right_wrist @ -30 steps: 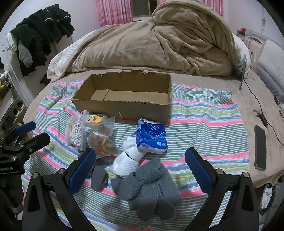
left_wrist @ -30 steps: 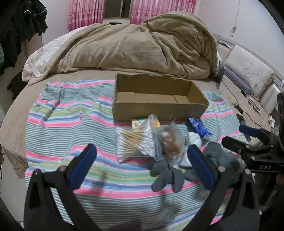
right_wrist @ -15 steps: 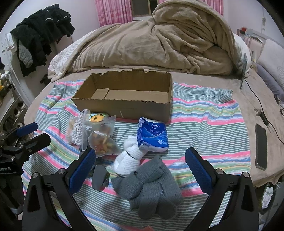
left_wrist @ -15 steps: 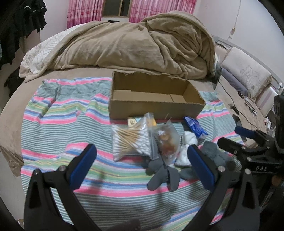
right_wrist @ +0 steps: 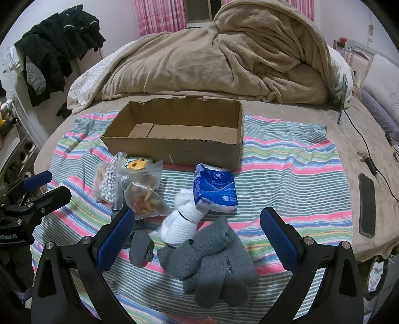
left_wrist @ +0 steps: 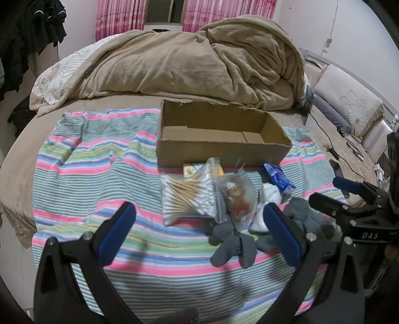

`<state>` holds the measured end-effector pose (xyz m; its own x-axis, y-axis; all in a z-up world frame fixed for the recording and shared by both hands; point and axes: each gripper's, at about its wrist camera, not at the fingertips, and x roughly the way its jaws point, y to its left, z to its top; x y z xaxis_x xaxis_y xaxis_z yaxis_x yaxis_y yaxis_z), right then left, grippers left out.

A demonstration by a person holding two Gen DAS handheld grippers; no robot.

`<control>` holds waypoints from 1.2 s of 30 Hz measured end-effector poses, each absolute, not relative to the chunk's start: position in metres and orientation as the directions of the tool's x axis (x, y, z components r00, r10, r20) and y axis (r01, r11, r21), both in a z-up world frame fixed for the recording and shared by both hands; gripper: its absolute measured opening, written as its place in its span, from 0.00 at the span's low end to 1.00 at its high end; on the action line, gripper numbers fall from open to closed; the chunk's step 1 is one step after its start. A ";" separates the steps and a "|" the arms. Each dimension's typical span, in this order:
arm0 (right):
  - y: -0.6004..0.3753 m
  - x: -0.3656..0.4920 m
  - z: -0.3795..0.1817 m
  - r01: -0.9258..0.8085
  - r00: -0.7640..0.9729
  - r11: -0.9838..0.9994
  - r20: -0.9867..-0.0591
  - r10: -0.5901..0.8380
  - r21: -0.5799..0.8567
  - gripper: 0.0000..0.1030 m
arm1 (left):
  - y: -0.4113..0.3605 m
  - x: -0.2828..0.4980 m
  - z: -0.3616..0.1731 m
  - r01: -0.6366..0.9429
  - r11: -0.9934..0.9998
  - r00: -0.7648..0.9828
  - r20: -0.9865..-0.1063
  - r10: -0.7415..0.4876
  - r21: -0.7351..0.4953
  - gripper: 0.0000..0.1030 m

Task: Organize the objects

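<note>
Both grippers hung over the near edge of the bed with nothing sorted yet. The right gripper had its blue-padded fingers wide apart and empty, poised above the grey knit gloves; the left gripper had its fingers equally spread, holding nothing, nearer the bag of cotton swabs.

On the striped blanket the loose things lay bunched together: the gloves nearest, a rolled white sock touching them, a small dark grey piece just beside, then a zip bag of snacks, the swabs, a blue tissue pack and a small carton with a cartoon face. Behind the pile stood the cardboard box, open-topped and, as far as either camera showed, with nothing inside. By that evidence the whole job remained: every item appeared to be still outside the box, presumably its destination.

The right wrist view alone showed the gloves whole, the tissue pack's printed face and a phone lying well apart at the bed's right edge. The left wrist view gave the swabs side-on, their wooden sticks plain, and looked deeper into the box's right end. Beyond lay a heaped tan duvet and pink curtains.
</note>
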<state>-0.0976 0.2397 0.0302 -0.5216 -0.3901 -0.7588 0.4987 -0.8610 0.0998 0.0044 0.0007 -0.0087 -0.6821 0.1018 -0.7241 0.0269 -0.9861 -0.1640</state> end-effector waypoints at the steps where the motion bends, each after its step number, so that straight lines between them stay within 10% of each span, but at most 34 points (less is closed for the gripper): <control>1: 0.240 -0.097 0.030 0.499 -0.522 -0.861 -0.758 -0.391 0.100 0.99 | 0.001 0.004 -0.009 0.027 -0.986 -0.682 -0.724 0.102 -0.164 0.99; 36: 0.238 -0.103 0.022 0.493 -0.504 -0.864 -0.775 -0.382 0.106 0.99 | -0.003 -0.003 -0.018 0.055 -0.983 -0.666 -0.740 0.095 -0.175 0.99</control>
<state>-0.1027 0.2381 0.0216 -0.5035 -0.3824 -0.7748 0.4931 -0.8635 0.1058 -0.0029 -0.0028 -0.0184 -0.6660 0.0946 -0.7399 0.0549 -0.9830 -0.1751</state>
